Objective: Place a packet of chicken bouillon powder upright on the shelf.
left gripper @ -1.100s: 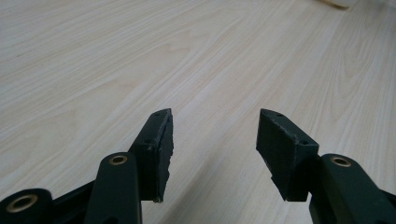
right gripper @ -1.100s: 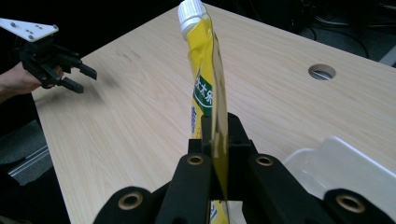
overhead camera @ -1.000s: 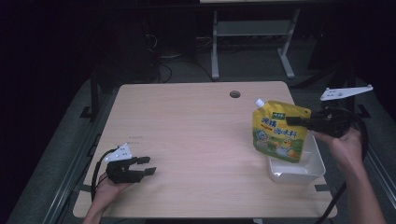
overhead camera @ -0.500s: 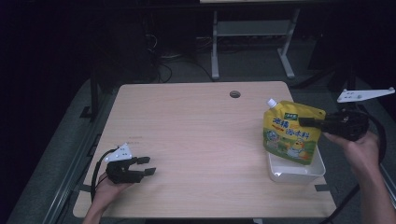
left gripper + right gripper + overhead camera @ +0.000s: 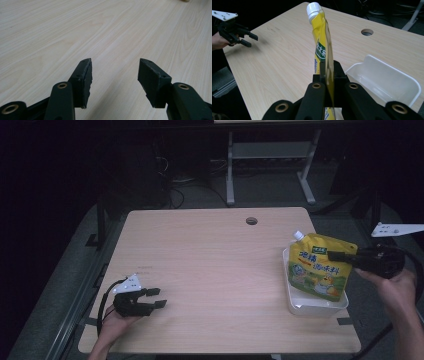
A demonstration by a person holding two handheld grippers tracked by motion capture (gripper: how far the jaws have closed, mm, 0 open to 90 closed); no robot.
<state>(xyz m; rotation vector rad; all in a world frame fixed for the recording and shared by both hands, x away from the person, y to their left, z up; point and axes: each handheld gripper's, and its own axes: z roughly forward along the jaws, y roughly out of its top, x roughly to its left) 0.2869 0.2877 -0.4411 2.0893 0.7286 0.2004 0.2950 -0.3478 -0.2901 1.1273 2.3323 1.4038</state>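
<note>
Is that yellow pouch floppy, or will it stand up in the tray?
Probably floppy: the pouch looks thin edge-on where the right gripper pinches its side. It likely holds little, since it hangs flat without sagging. Let go, it might lean or tip in the shallow white tray, being tall with a capped spout on top.

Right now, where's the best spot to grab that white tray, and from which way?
Probably grip the white tray by its thin upright rim on the near side, claw coming straight down with one jaw inside and one outside. The yellow pouch, held by the right claw, hangs over the far part, so the near rim looks freer.
</note>
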